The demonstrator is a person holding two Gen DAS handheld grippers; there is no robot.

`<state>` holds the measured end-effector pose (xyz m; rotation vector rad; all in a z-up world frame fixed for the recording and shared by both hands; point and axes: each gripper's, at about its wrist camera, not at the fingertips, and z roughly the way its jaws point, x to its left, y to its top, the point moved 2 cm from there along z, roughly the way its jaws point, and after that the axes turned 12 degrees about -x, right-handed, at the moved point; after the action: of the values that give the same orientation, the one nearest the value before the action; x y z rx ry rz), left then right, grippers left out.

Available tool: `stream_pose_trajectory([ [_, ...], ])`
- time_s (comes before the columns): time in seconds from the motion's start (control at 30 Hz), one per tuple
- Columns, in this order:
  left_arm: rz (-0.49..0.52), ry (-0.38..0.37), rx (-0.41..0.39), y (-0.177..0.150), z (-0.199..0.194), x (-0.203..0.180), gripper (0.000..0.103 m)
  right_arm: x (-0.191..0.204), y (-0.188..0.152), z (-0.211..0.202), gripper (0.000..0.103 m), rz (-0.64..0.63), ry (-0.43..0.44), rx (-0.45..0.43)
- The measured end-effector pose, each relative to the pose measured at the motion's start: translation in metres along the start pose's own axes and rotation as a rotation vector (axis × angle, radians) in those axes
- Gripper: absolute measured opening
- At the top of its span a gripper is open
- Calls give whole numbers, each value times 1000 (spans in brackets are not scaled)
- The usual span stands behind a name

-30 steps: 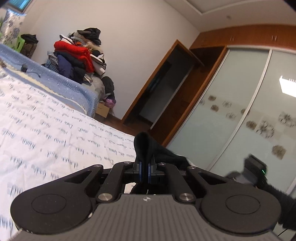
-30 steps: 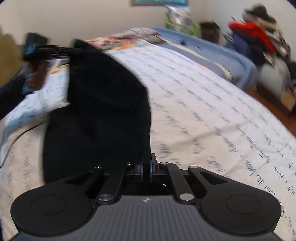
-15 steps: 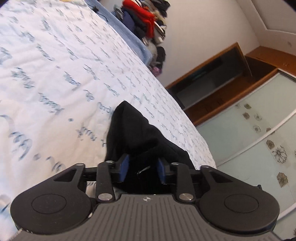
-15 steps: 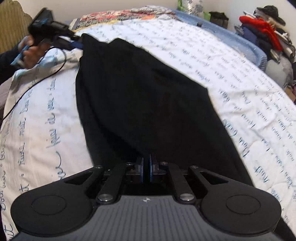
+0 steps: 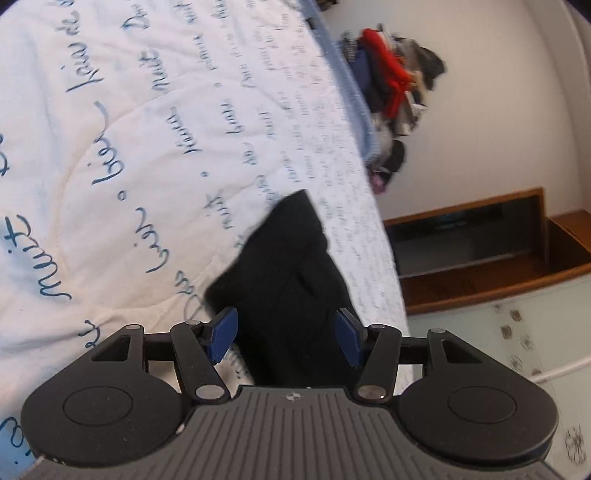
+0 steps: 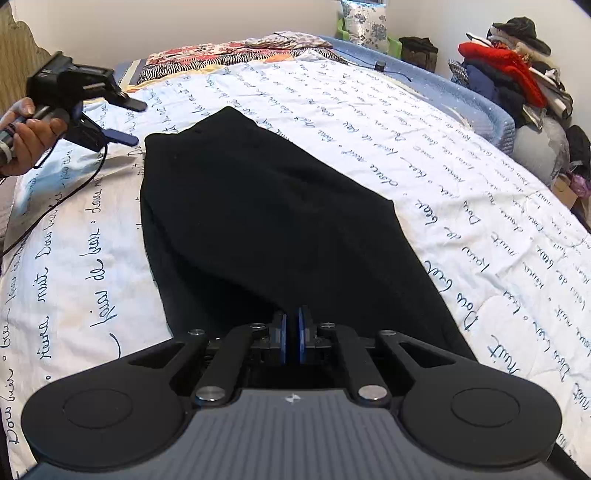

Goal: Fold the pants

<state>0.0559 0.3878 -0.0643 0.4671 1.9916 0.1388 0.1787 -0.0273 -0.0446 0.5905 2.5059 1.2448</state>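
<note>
Widened further since half a second ago at the left gripper: blue pads now spread far apart, clamping nothing, with a black corner of the pants lying loose between and beyond them. Seen from the right wrist camera as drawn clear of the pants, just off their far left corner, carried by a bare hand with a dark cable trailing down from it.

Unchanged at the right gripper: pads pressed nearly together, pinched on the near edge of the pants, black cloth caught in the narrow slit between them.

Spread flat from that pinch outward, running away lengthwise to a squared far end, dark against a white quilt printed with blue handwriting. Under the pants and showing on both sides of them, that same quilt.

Beyond the far end of the pants, a red-and-black patterned blanket and a flowered pillow. Well to the right of the pants, past a blue bed edge, a heap of clothes topped with red, piled against the wall.

From the left wrist camera, to the right of the pants corner, a wood-framed doorway and frosted sliding doors with flower motifs.
</note>
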Motion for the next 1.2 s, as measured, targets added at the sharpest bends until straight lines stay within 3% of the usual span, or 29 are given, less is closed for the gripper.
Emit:
stream_pose_trajectory([
  [0.07,12,8,4,0,4,2,59,1,1,-2,6,-2,-1,-3],
  [0.17,1,81,-5,1,11,9,59,1,0,-2,6,-6,-7,-5],
  [0.37,4,92,7,-3,15,8,59,1,-1,-1,6,5,-11,-8],
  [0.67,11,36,3,-4,-3,-6,59,2,-1,-1,6,8,-14,-7],
  [0.77,-30,74,10,-3,4,3,59,1,0,2,6,7,-14,0],
  [1.0,-50,60,36,-6,14,4,59,2,-1,1,6,7,-15,7],
  [1.2,-6,12,28,-4,4,-11,59,0,-2,1,6,14,-11,5],
])
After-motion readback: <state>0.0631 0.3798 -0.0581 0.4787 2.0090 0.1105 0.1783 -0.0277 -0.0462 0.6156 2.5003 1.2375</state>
